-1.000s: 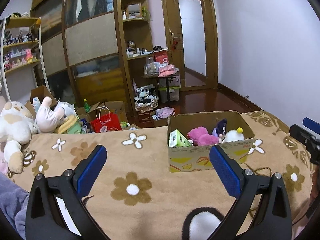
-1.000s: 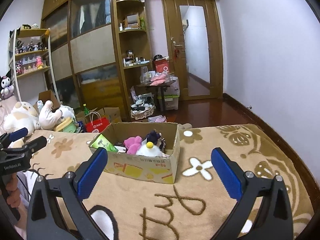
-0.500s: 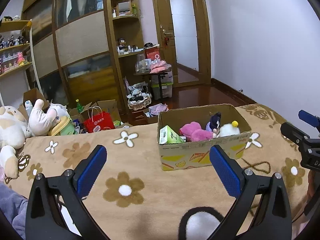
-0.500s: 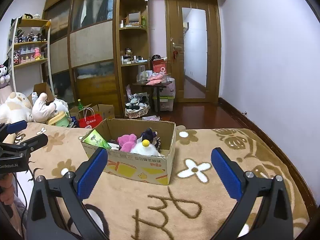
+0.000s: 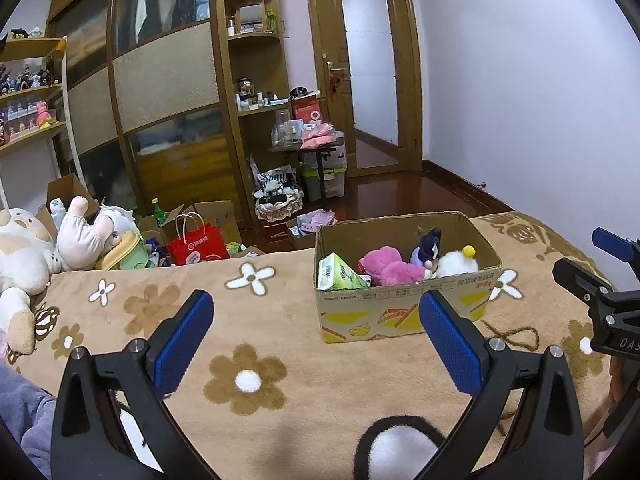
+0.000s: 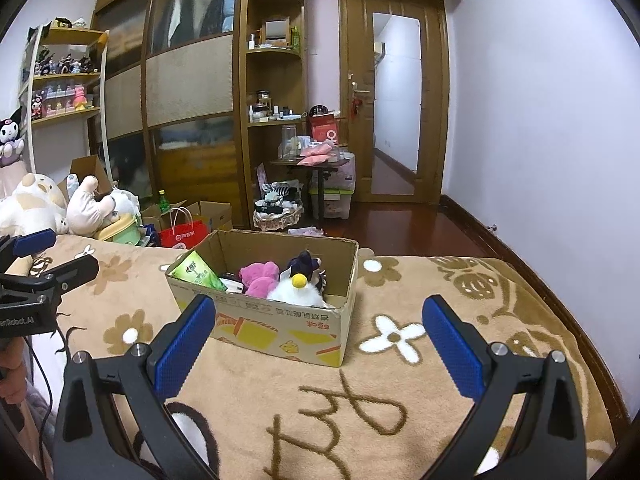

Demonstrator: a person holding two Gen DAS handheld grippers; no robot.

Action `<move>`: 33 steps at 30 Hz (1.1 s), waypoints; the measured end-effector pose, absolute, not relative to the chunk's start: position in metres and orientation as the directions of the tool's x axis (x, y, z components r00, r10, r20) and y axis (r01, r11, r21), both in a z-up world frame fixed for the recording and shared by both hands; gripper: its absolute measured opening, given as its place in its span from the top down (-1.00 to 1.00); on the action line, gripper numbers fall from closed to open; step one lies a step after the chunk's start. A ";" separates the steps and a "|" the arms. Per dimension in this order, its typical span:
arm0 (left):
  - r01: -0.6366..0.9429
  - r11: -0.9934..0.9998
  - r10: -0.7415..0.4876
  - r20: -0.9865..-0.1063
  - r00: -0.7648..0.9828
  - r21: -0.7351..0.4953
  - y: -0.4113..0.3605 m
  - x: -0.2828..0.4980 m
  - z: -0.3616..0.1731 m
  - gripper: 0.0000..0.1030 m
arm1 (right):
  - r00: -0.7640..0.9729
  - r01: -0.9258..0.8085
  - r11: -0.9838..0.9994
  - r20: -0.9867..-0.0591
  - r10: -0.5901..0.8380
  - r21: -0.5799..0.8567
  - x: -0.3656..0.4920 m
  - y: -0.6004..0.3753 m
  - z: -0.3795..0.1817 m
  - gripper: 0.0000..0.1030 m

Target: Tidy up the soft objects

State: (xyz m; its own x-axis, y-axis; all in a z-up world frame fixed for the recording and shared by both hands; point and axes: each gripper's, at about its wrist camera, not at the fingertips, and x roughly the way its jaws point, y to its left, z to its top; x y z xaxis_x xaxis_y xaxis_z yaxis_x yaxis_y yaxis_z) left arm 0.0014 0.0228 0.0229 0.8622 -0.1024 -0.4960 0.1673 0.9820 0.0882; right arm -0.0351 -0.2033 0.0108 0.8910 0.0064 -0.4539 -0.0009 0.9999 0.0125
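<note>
A: Start at the fingers. What are they doing?

B: The left gripper (image 5: 316, 334) has its blue pads spread wide with nothing between them. The right gripper (image 6: 320, 338) is the same: fully apart, empty. Both hang above the blanket (image 5: 280, 320), touching nothing.

A: And the soft things?

B: Several already sit in the cardboard box (image 6: 280, 326), centre of the right view and right of centre in the left view. Inside: a pink plush (image 6: 260, 276), a white plush with a yellow ball (image 6: 298, 290), a dark purple doll (image 6: 306, 262) behind it, and a green tissue pack (image 6: 198, 272) leaning in the left corner. What lies under them I cannot tell.

A: Anything left outside?

B: At the left edge of the left view a big cream plush (image 5: 20, 248) lies at the blanket's edge, with a pale pink one (image 5: 86, 236) and other toys piled beside it. They are well apart from the box.

A: So which step is this?

B: I'd say between picks: hands free, nothing chosen yet. It may even be near the end.

A: Next move?

B: Likely swing the left gripper toward that pile at the left, close on a loose limb or fold, and carry it across to the box. The cream one looks too bulky to fit.
</note>
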 end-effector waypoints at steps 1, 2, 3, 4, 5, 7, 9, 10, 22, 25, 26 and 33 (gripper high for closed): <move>0.172 0.982 -0.108 -0.499 0.860 0.084 0.023 0.002 0.022 -0.97 | 0.891 -0.002 1.000 -0.454 0.007 0.010 -0.035 -0.203 0.010 -1.00; 0.176 0.981 -0.113 -0.503 0.857 0.079 0.023 0.002 0.022 -0.97 | 0.890 -0.001 1.000 -0.455 0.006 0.011 -0.035 -0.203 0.010 -1.00; 0.176 0.981 -0.113 -0.505 0.856 0.078 0.023 0.002 0.022 -0.97 | 0.889 -0.002 1.000 -0.457 0.007 0.012 -0.035 -0.203 0.010 -1.00; 0.175 0.981 -0.110 -0.505 0.856 0.082 0.022 0.003 0.021 -0.97 | 0.889 -0.004 1.000 -0.458 0.010 0.014 -0.035 -0.203 0.010 -1.00; 0.175 0.981 -0.111 -0.504 0.857 0.082 0.023 0.003 0.021 -0.97 | 0.888 -0.006 1.000 -0.459 0.013 0.016 -0.035 -0.203 0.010 -1.00; 0.176 0.981 -0.111 -0.503 0.857 0.083 0.022 0.002 0.021 -0.97 | 0.888 -0.006 1.000 -0.461 0.013 0.017 -0.035 -0.203 0.009 -1.00; 0.177 0.981 -0.112 -0.503 0.857 0.083 0.022 0.002 0.021 -0.97 | 0.888 -0.005 1.000 -0.460 0.012 0.016 -0.035 -0.203 0.009 -1.00; 0.177 0.981 -0.112 -0.504 0.856 0.083 0.022 0.002 0.021 -0.97 | 0.889 -0.006 1.000 -0.459 0.012 0.015 -0.035 -0.204 0.009 -1.00; 0.179 0.980 -0.113 -0.509 0.853 0.081 0.023 0.003 0.020 -0.97 | 0.887 0.002 1.000 -0.462 0.011 0.027 -0.036 -0.205 0.008 -1.00; 0.178 0.981 -0.112 -0.511 0.852 0.081 0.024 0.003 0.020 -0.97 | 0.887 0.007 1.000 -0.462 0.006 0.026 -0.036 -0.205 0.008 -1.00; 0.178 0.981 -0.112 -0.511 0.852 0.081 0.024 0.003 0.020 -0.97 | 0.886 0.007 1.000 -0.463 0.007 0.028 -0.036 -0.206 0.008 -1.00; 0.167 0.982 -0.099 -0.513 0.853 0.089 0.024 0.003 0.019 -0.97 | 0.885 0.009 0.999 -0.465 0.007 0.032 -0.036 -0.206 0.009 -1.00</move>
